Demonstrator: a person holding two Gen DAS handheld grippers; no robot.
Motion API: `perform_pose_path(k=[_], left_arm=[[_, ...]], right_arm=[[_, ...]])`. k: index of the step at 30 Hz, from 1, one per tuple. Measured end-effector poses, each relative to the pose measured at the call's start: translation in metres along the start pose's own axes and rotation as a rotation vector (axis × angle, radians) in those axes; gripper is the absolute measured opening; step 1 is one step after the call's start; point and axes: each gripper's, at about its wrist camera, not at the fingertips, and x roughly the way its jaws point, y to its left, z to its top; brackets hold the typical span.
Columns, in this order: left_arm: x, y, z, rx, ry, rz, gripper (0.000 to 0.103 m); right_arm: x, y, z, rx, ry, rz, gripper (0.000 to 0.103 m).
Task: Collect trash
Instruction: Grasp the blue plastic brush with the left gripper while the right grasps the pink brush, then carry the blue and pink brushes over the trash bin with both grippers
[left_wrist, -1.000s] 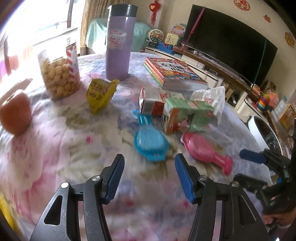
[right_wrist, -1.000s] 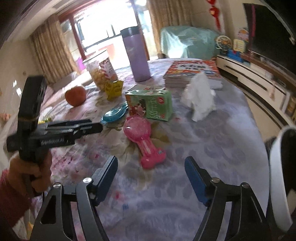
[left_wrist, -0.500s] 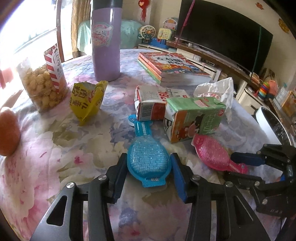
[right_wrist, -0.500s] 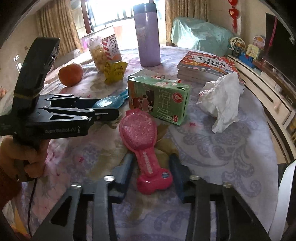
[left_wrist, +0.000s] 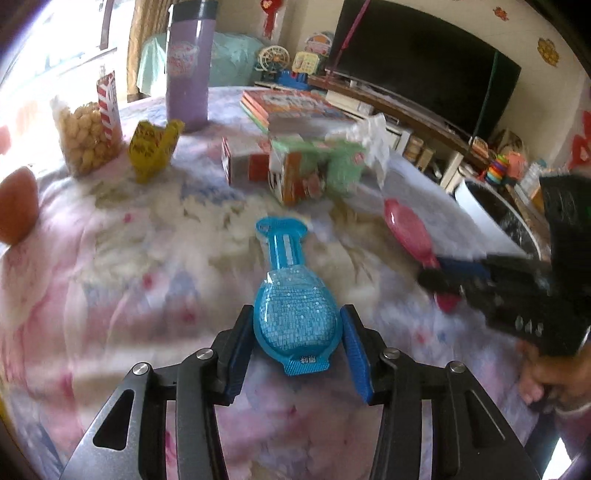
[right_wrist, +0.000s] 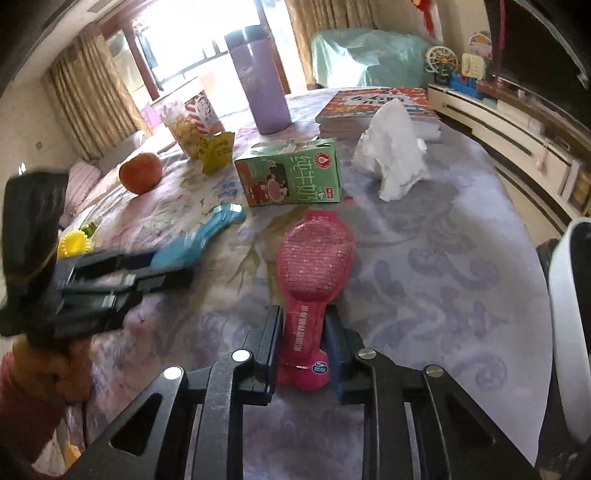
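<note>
Both grippers have come down from hovering over the table and now straddle the two spoon-shaped packets. Left gripper (left_wrist: 297, 345) is clenched on the round bowl of the blue packet (left_wrist: 293, 314), whose narrow stem points away from the camera toward the green milk carton (left_wrist: 314, 168). Right gripper (right_wrist: 301, 347) is clenched on the narrow stem of the pink packet (right_wrist: 314, 266); that packet's wide end points toward the same carton, its long axis running along the fingers.

Beyond the carton, a clear jar (left_wrist: 86, 136) holds round yellow snacks, and a lidded purple tumbler (left_wrist: 188, 68) stands upright past it; its contents cannot be seen. A red-and-white carton (left_wrist: 243, 162) lies touching the green carton on its left. A yellow wrapper (left_wrist: 153, 147) stands near the jar, and crumpled white tissue (right_wrist: 395, 147) sits just right of the carton, in front of stacked books (right_wrist: 373, 107).

Floral tablecloth (right_wrist: 424, 277) lies bare to the right of the pink packet up to the table's curved edge, where a white bin (right_wrist: 569, 295) stands close by.
</note>
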Motion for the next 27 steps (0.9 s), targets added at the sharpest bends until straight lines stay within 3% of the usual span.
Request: perform_pose_path(k=[6, 13, 27], left_arm=[[-0.005, -0.005, 0.000, -0.003, -0.003, 0.035, 0.050], [0.000, -0.018, -0.002, 0.020, -0.014, 0.070, 0.045], [-0.019, -0.070, -0.001, 0.054, -0.047, -0.062, 0.045]], right_arm=[[0.008, 0.005, 0.005, 0.013, -0.021, -0.038, 0.027], [0.000, -0.005, -0.002, 0.075, -0.036, -0.017, 0.021], [-0.065, -0.040, -0.037, 0.212, -0.128, -0.034, 0.021]])
